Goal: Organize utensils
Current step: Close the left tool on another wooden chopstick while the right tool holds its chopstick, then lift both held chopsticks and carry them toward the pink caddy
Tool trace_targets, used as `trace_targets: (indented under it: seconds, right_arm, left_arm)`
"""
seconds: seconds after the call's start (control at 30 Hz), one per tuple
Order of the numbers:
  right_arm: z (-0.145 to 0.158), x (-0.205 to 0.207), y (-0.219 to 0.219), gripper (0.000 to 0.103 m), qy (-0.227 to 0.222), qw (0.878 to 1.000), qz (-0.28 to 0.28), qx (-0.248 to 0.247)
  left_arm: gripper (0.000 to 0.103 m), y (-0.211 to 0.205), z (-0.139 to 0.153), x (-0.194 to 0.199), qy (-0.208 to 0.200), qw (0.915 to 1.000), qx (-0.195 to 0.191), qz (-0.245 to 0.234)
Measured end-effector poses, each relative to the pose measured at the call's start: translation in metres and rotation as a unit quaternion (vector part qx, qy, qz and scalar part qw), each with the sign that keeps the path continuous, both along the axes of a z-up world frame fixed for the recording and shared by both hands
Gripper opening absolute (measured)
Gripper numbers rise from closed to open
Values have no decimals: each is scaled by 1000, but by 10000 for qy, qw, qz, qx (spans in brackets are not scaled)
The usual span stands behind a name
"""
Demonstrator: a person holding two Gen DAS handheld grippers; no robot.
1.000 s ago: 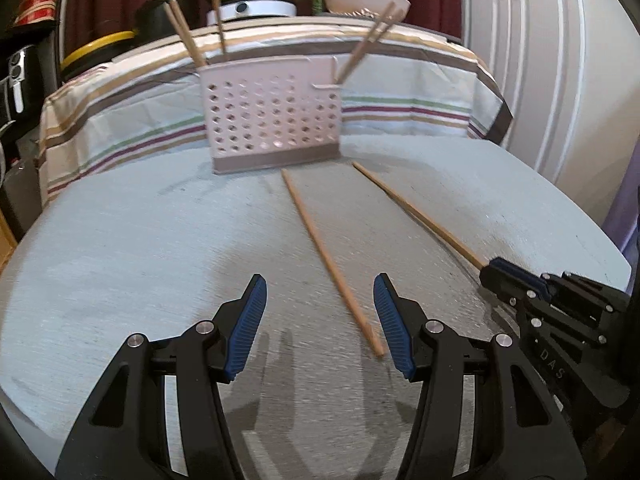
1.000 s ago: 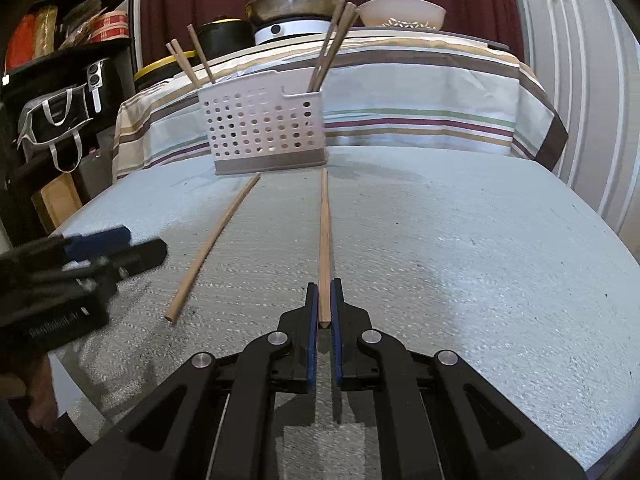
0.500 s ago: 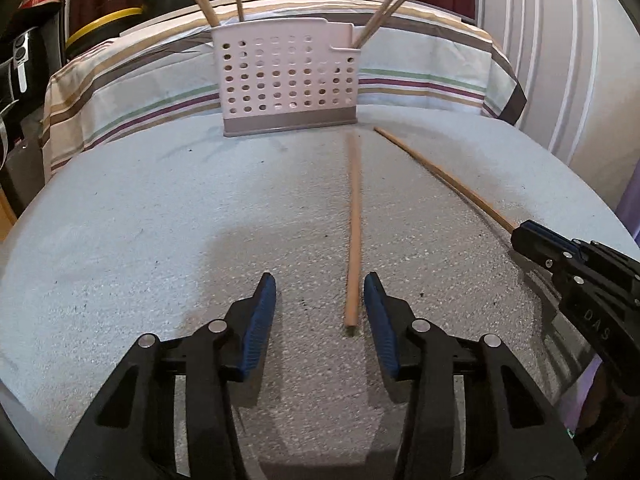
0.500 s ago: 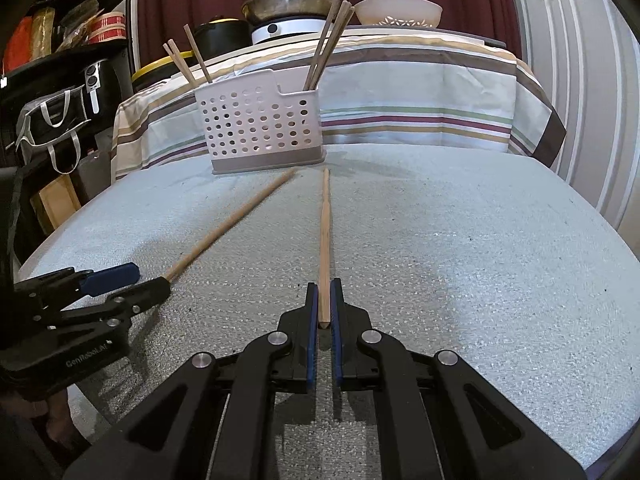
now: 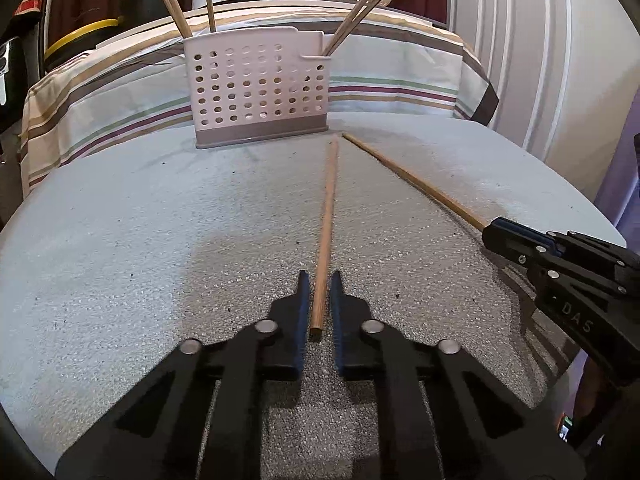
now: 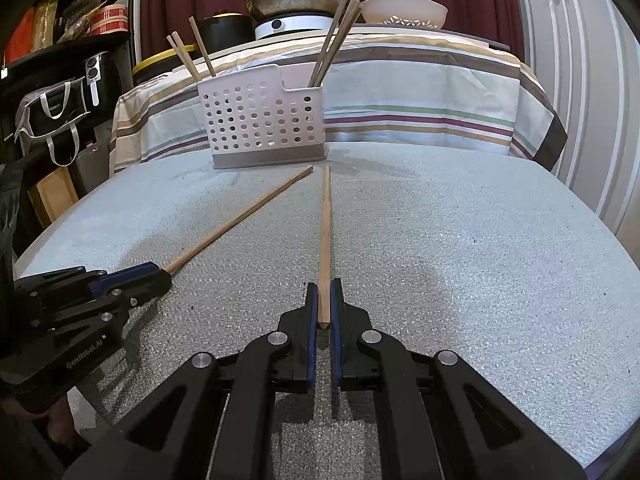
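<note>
With both chopsticks now pinched at their near ends, the step in hand looks like the pickup, one stick per hand, before both go into the holder. Furthest left in the scene, the left tool (image 5: pixel 319 306) has its blue-padded jaws drawn in narrow around the near end of a long, round, light-brown wooden chopstick (image 5: pixel 327 216); the pads sit against the stick's sides, so I judge it gripped. That stick lies flat on the pale grey, speckled, foam-like surface (image 5: pixel 140 240), its far tip close to the front of the white perforated plastic utensil basket (image 5: pixel 258 88) with the grey base. To the right of it, the second wooden chopstick (image 6: pixel 326 232) lies flat too, its far tip near the first one's, just short of the basket, and its near end is clamped between the pads of the right tool (image 6: pixel 323 306), whose jaws stand as narrow as the stick allows. Several more chopsticks already stand slanted in the basket, some in its left compartment and some in its right.

Next, I expect, both sticks need lifting clear of the surface, tipping upright and lowering into a compartment. Held so near one end, each long stick may swing or slip, so a slow, steady lift seems wise.
</note>
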State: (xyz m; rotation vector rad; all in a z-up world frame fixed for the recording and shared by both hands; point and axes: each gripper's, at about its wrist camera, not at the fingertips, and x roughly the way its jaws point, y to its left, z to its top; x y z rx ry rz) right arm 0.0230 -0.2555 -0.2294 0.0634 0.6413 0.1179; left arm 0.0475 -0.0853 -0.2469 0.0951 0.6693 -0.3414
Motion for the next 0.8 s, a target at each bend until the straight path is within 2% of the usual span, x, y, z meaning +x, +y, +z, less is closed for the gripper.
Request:
trace_targets:
  seconds: [0.37,0.8]
  right_arm:
    - [-2,2,2,7,74,10000,4,-37]
    - [10,-6,1,7,-135,9999,-77,-24]
  left_arm:
    - [6,-1,2,-3,-41,9999,-48,-96]
    - [6,-3,11,-5,-217,9996,104,-166]
